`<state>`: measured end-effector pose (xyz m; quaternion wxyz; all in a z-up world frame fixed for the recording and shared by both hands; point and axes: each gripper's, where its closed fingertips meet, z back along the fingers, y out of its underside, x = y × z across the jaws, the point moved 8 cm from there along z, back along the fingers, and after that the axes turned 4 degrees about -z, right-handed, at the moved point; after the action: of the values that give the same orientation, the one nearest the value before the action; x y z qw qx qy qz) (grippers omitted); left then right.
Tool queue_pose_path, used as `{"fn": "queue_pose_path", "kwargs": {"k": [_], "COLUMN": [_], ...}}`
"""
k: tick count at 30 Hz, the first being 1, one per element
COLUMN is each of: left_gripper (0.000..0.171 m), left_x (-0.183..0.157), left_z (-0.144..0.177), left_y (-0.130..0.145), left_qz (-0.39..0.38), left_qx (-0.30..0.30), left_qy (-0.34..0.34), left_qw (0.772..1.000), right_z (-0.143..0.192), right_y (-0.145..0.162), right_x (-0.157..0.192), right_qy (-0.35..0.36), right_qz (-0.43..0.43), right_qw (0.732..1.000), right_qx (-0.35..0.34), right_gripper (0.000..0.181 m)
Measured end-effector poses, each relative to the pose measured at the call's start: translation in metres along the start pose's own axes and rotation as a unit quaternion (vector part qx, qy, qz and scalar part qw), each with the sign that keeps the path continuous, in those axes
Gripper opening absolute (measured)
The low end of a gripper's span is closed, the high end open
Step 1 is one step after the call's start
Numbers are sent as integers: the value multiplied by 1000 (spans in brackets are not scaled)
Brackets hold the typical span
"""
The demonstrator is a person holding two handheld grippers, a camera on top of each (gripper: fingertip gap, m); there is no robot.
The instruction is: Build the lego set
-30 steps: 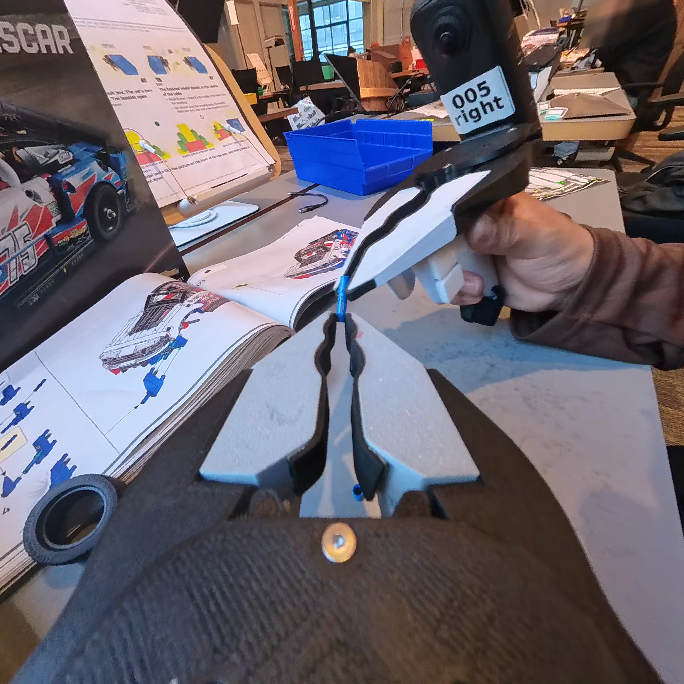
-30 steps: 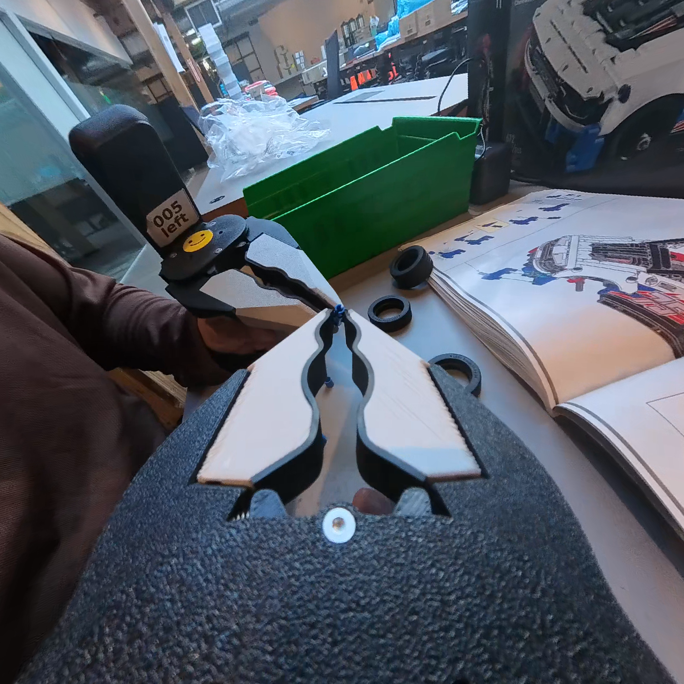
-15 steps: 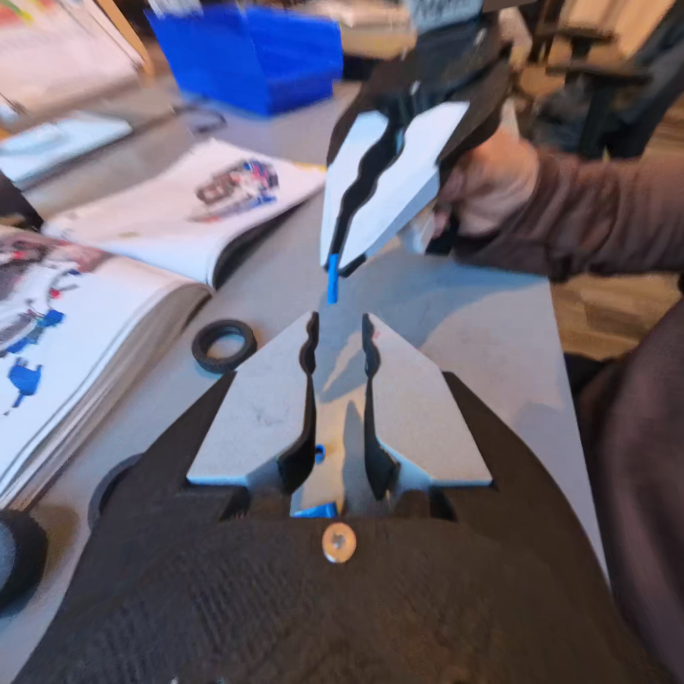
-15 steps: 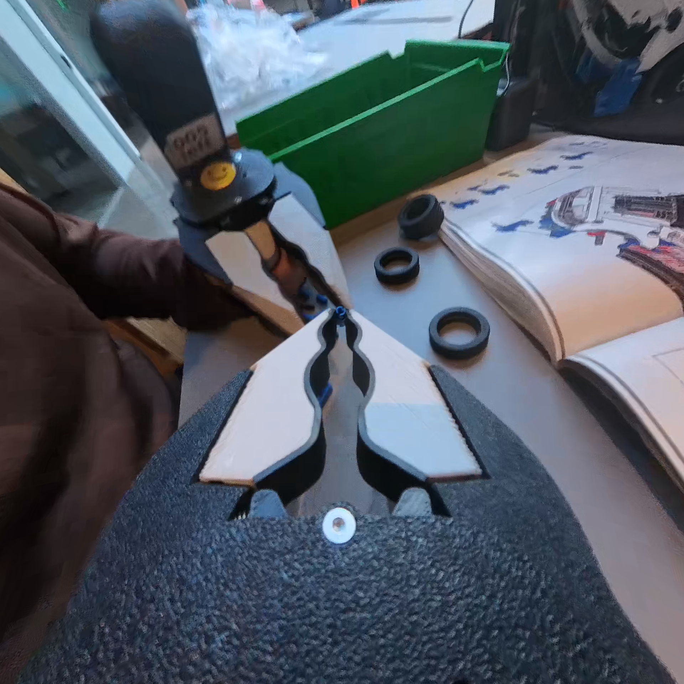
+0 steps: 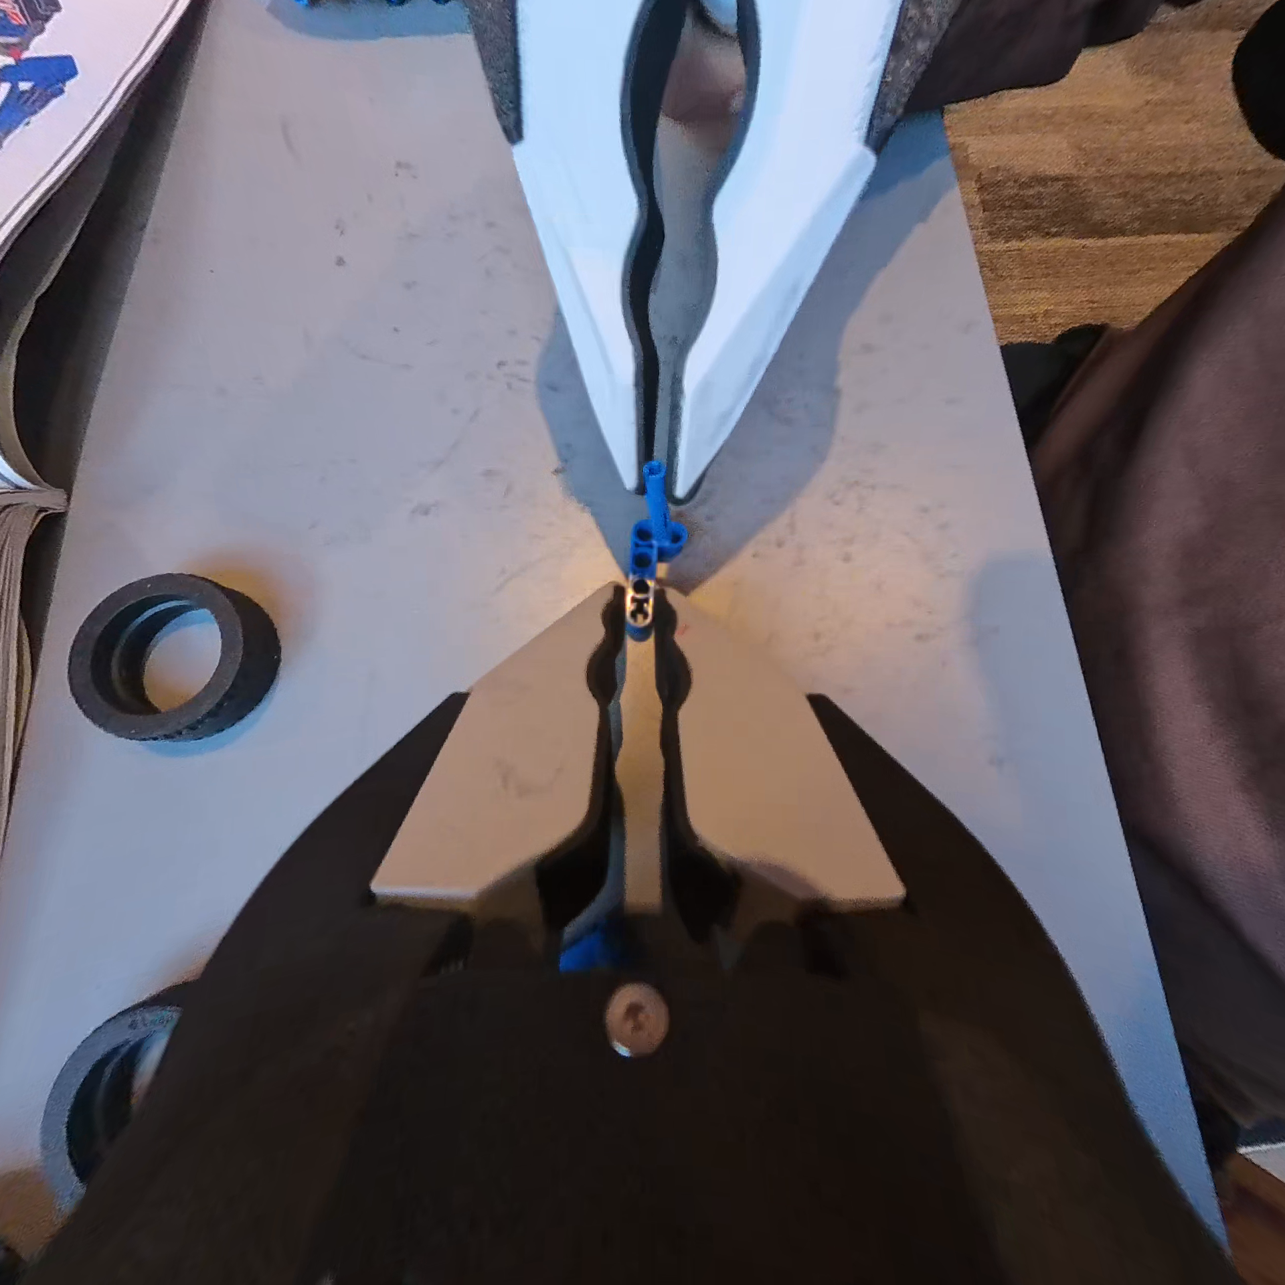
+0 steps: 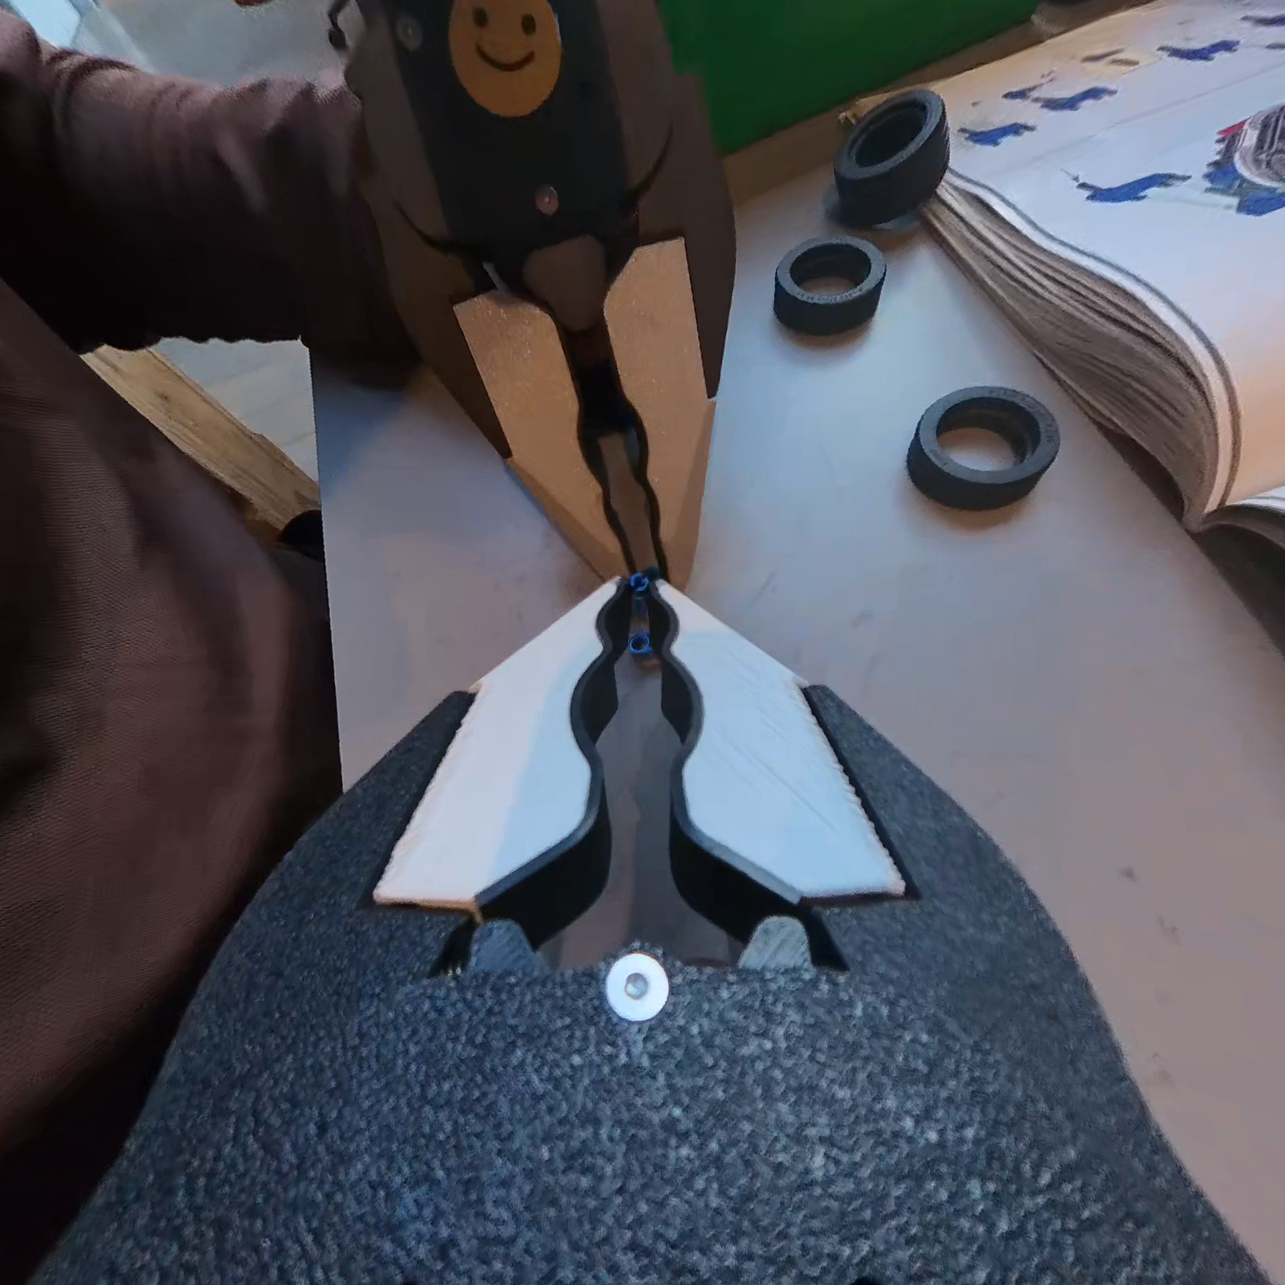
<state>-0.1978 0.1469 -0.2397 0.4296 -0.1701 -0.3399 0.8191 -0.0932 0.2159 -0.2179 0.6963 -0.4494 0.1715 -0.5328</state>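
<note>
Left wrist view: looking down on grey table [image 5: 348, 348]. Left gripper [image 5: 641, 612] at lower centre, tips closed onto a small blue connector piece [image 5: 641, 556], silver-looking at the end nearest the tips. Right gripper [image 5: 657, 480] coming in from the top, pointing straight at the left one, tips pinched on a thin blue pin [image 5: 653, 490]. Pin and connector touching, tip to tip, held just above the table surface; whether actually seated one in the other, cannot tell. Black rubber tyre [image 5: 174, 667] lying flat well to the left. Second tyre [image 5: 104, 1085] partly hidden behind gripper body at lower left. Open instruction booklet [image 5: 62, 104] along upper left edge. Brown sleeve at right margin.

Right wrist view: same meeting seen from the other side. Right gripper [image 6: 641, 591] tips drawn together, a bit of blue pin [image 6: 638, 643] showing between them. Left gripper [image 6: 647, 567] opposite, tips also together, blue barely visible at the junction. Three tyres to the right: one flat near the booklet's edge [image 6: 984, 448], one flat farther back [image 6: 831, 285], one tilted against the booklet [image 6: 893, 153]. Booklet [image 6: 1112, 208] open on the right. Green bin [image 6: 799, 62] behind the left gripper.
</note>
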Motion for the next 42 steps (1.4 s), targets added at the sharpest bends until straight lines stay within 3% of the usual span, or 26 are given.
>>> {"fn": "queue_pose_path", "kwargs": {"k": [13, 31, 37, 42], "left_gripper": [5, 4, 5, 5], "left_x": [-5, -7, -7, -8], "left_z": [0, -1, -1, -2], "left_y": [0, 0, -1, -1], "left_qz": [1, 3, 2, 0], "left_qx": [2, -2, -2, -1], "left_qy": [-15, -22, -23, -28], "left_qw": [1000, 1000, 1000, 1000], "right_z": [-5, -6, -6, -9], "right_y": [3, 2, -3, -4], "right_x": [4, 5, 11, 17], "right_qy": [72, 57, 65, 73], "right_qz": [45, 51, 153, 281], "right_qw": [995, 993, 976, 942], "right_qx": [52, 88, 137, 169], "right_gripper": [4, 3, 4, 4]}}
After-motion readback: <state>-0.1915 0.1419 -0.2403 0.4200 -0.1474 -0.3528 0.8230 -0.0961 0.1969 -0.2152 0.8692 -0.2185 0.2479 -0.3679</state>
